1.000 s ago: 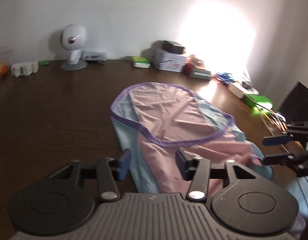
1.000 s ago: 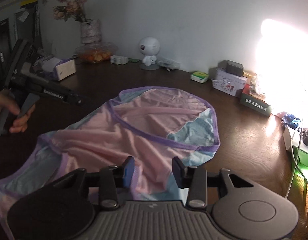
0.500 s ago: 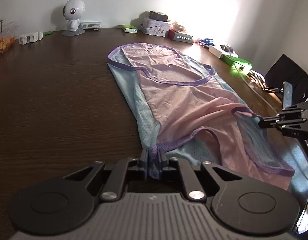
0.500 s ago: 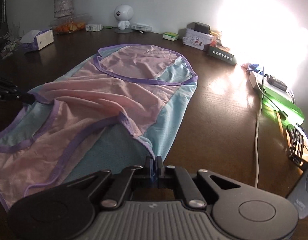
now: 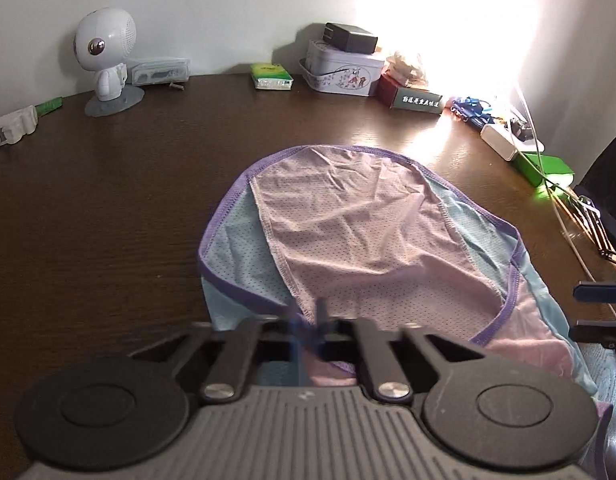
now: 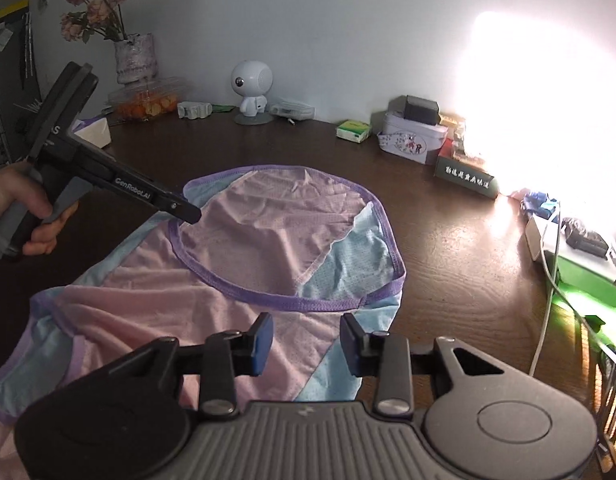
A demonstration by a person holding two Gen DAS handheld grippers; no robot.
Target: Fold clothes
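Observation:
A pink and light blue mesh garment (image 5: 348,240) with purple trim lies on the dark wooden table (image 5: 87,220). In the left wrist view my left gripper (image 5: 308,320) is shut on the garment's purple hem, its tips blurred. The right wrist view shows it from the side (image 6: 185,214), held by a hand (image 6: 15,204), its tip at the hem on the garment's (image 6: 267,248) left. My right gripper (image 6: 308,344) hovers over the near right part of the cloth. Its jaws are opening and the pads do not press on the cloth. Its fingers (image 5: 598,293) also show at the right edge of the left wrist view.
Along the back wall stand a white robot figure (image 5: 103,64), a green tissue pack (image 5: 271,78), a tin box (image 5: 342,70) and a vase of flowers (image 6: 133,58). A power strip with cables (image 5: 504,142) lies at the table's right edge, under strong glare.
Half a second ago both grippers were shut at the garment's near edge. Both have since moved forward over the cloth; the right has opened, the left stays shut on the hem.

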